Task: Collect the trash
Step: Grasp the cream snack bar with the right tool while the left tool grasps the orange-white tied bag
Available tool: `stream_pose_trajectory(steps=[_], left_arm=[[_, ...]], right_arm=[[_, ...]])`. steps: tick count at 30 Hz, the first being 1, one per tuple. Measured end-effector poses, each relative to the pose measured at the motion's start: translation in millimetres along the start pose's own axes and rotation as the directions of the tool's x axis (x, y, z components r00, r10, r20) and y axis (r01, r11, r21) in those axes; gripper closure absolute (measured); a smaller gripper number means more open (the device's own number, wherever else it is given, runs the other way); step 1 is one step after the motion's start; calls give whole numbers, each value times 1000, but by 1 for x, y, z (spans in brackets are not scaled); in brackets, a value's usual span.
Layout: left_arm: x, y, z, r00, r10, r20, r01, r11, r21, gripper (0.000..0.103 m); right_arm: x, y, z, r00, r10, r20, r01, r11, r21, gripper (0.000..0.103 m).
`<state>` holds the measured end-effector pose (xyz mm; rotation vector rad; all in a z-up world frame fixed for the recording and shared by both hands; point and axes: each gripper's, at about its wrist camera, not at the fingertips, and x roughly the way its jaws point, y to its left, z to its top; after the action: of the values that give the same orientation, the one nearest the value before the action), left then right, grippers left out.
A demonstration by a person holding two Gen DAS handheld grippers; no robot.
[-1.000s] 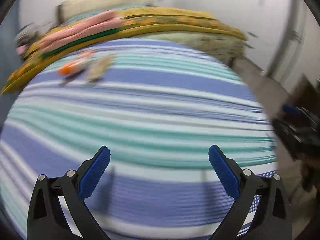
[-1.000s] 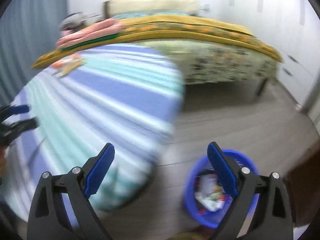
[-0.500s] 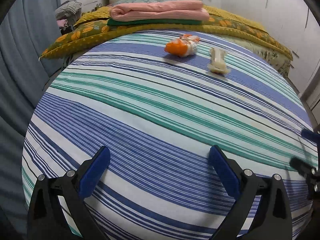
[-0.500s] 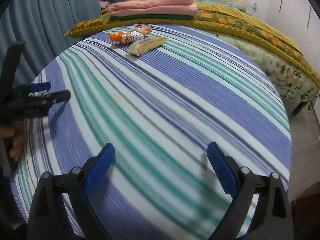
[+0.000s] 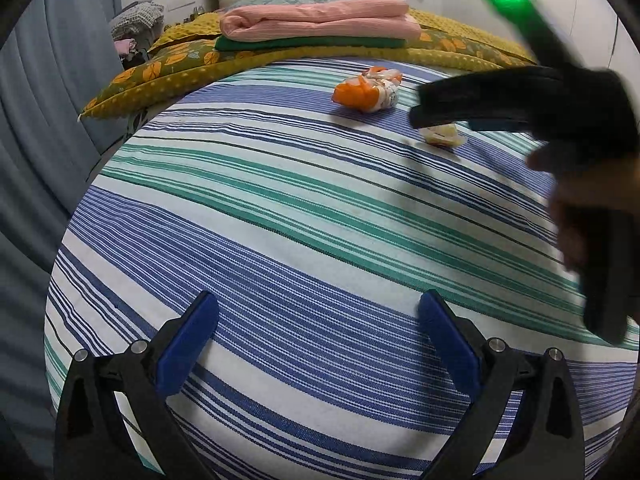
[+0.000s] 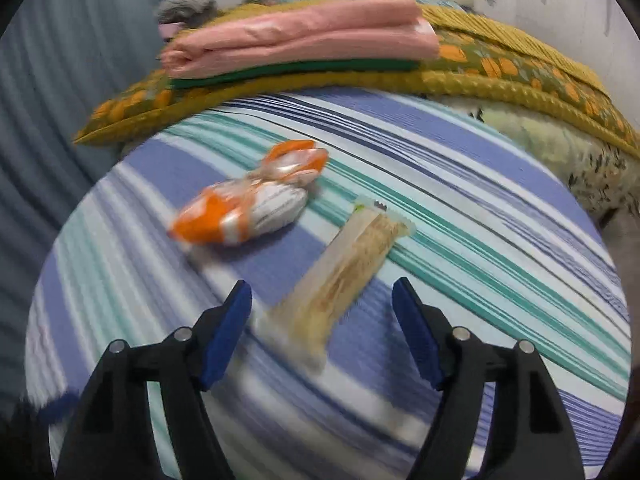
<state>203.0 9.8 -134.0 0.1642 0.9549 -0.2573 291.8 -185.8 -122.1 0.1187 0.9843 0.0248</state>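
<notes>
A long beige snack wrapper (image 6: 344, 276) lies on the striped bedsheet (image 6: 480, 208), its near end between the blue pads of my right gripper (image 6: 322, 312). Those jaws are closing, and the pads stand clear of the wrapper on both sides. A crumpled orange-and-white wrapper (image 6: 248, 204) lies just left of it. In the left wrist view the orange wrapper (image 5: 368, 90) and the beige wrapper (image 5: 442, 136) sit far across the bed, the beige one partly hidden by the right gripper (image 5: 440, 114). My left gripper (image 5: 318, 320) hovers open over bare sheet.
Folded pink (image 6: 300, 36) and green blankets lie on a yellow floral quilt (image 6: 500, 76) at the head of the bed. Grey curtains (image 5: 36, 120) hang along the left side. A person's hand (image 5: 588, 208) holds the right gripper at the left view's right edge.
The right gripper has swung from the floor and blue bin across the bed to the beige wrapper, its jaws narrower. The left gripper swept over the bed, then kept still.
</notes>
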Motion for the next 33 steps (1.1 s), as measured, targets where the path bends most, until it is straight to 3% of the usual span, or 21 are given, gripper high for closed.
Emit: stream_pose_trajectory(steps=[1, 2, 3, 5, 11, 16, 18, 20, 21, 27, 33], left_arm=[[0, 0, 0, 1000, 0, 0, 0, 1000, 0, 4], [0, 0, 0, 1000, 0, 0, 0, 1000, 0, 4], [0, 0, 0, 1000, 0, 0, 0, 1000, 0, 4], [0, 0, 0, 1000, 0, 0, 0, 1000, 0, 4], [0, 0, 0, 1000, 0, 0, 0, 1000, 0, 4], [0, 0, 0, 1000, 0, 0, 0, 1000, 0, 4], [0, 0, 0, 1000, 0, 0, 0, 1000, 0, 4], [0, 0, 0, 1000, -3, 0, 3, 1000, 0, 4], [1, 0, 1, 1000, -11, 1, 11, 1000, 4, 4], [10, -11, 32, 991, -136, -3, 135, 985, 104, 4], [54, -26, 111, 978, -208, 24, 202, 966, 164, 4]], right_arm=[[4, -2, 1, 1000, -15, -9, 15, 1000, 15, 36], [3, -5, 2, 1000, -24, -3, 24, 1000, 19, 47], [0, -7, 1, 1000, -29, 1, 29, 1000, 11, 66], [-6, -15, -4, 1000, -28, 5, 28, 1000, -11, 72], [-46, -59, -43, 1000, -20, 10, 21, 996, -86, 73], [-81, -82, -96, 1000, -15, 14, 17, 990, -144, 73], [-84, -84, -111, 1000, -20, 15, 22, 989, -146, 66], [-83, -84, -122, 999, -34, 32, 38, 988, -150, 49], [-83, -83, -124, 998, -36, 42, 42, 988, -151, 46], [-81, -99, -127, 998, 9, 63, -5, 997, -71, 35], [-79, -97, -126, 998, 22, 55, -17, 996, -82, 29]])
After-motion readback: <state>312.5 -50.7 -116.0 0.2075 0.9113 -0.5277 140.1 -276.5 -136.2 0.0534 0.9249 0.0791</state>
